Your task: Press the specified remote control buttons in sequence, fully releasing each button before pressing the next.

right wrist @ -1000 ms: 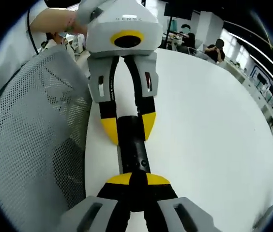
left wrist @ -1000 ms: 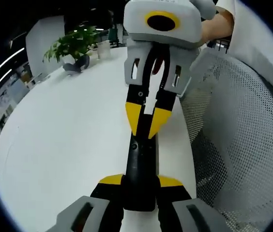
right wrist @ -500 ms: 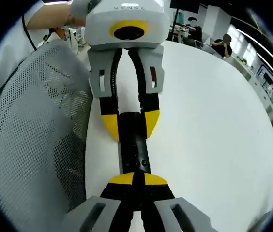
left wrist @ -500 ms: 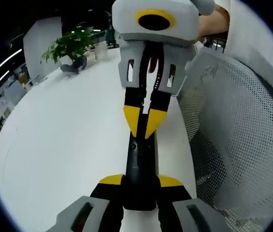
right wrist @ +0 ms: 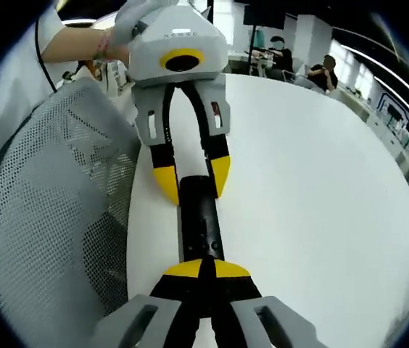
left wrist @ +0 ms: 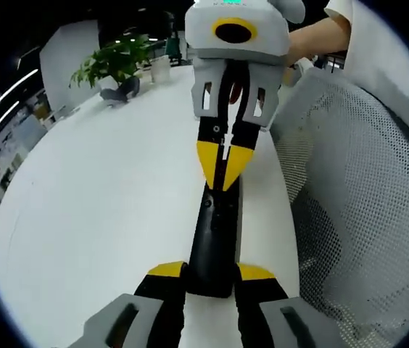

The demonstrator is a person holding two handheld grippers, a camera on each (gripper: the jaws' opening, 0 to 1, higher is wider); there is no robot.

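Large white round table with grey mesh chair at its edge; slim black remote control lying on the table near that edge, between the two grippers. Left gripper clamped on the remote's near end; right gripper closed, yellow tips together above the far button area, contact not discernible. Judged light, rigid, smooth-cased and apt to slide; best held by the long side edges at one end, buttons unobstructed.

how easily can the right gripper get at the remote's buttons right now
Probably yes: the right gripper, jaws shut, hangs right over the black remote, which the left gripper clamps at its far end on the white table, with nothing between.
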